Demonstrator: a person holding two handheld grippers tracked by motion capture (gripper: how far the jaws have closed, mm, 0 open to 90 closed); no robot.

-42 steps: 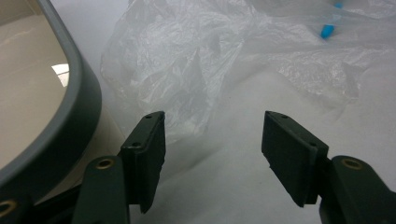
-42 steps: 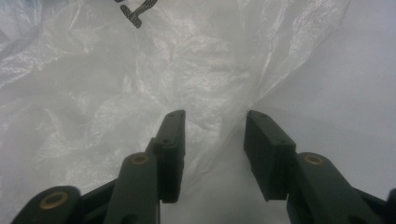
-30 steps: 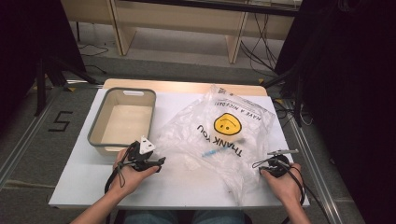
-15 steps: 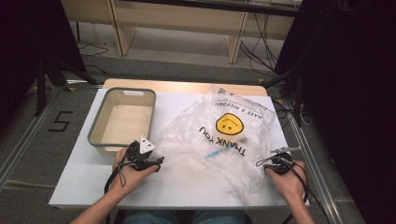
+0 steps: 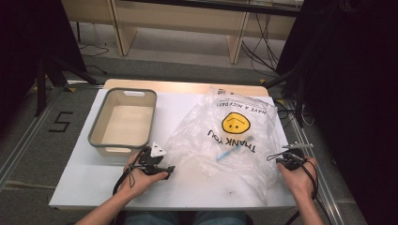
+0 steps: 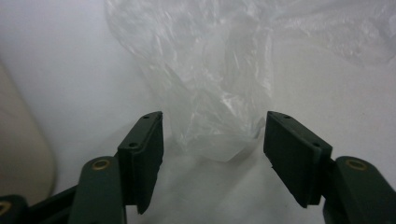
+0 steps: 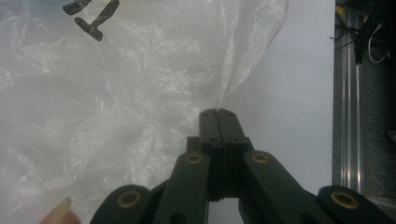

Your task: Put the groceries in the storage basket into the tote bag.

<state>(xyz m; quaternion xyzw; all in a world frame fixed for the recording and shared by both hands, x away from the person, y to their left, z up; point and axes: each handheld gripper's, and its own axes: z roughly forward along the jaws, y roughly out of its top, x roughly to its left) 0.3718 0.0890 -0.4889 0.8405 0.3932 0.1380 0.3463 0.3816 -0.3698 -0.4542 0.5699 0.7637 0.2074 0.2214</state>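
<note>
A clear plastic bag (image 5: 225,140) printed with a yellow smiley and "THANK YOU" lies crumpled on the white table (image 5: 94,183). A thin blue object (image 5: 230,152) shows through the film. My right gripper (image 5: 280,159) is at the bag's right edge. In the right gripper view its jaws (image 7: 218,112) are shut on a pinch of the bag's film (image 7: 140,93). My left gripper (image 5: 168,168) is at the bag's left edge. Its jaws (image 6: 212,126) stand open and have just narrowed slightly, with a fold of the bag (image 6: 215,116) between the pads, untouched.
A grey bin (image 5: 123,123) with a beige inside stands at the table's left, just beyond my left hand. The table's right edge (image 7: 334,93) and a metal rail run close to my right gripper. Dark cloth and cables lie to the right.
My right hand has shifted right with the bag's edge in its jaws, drawing the film out. The left hand has stayed in place.
</note>
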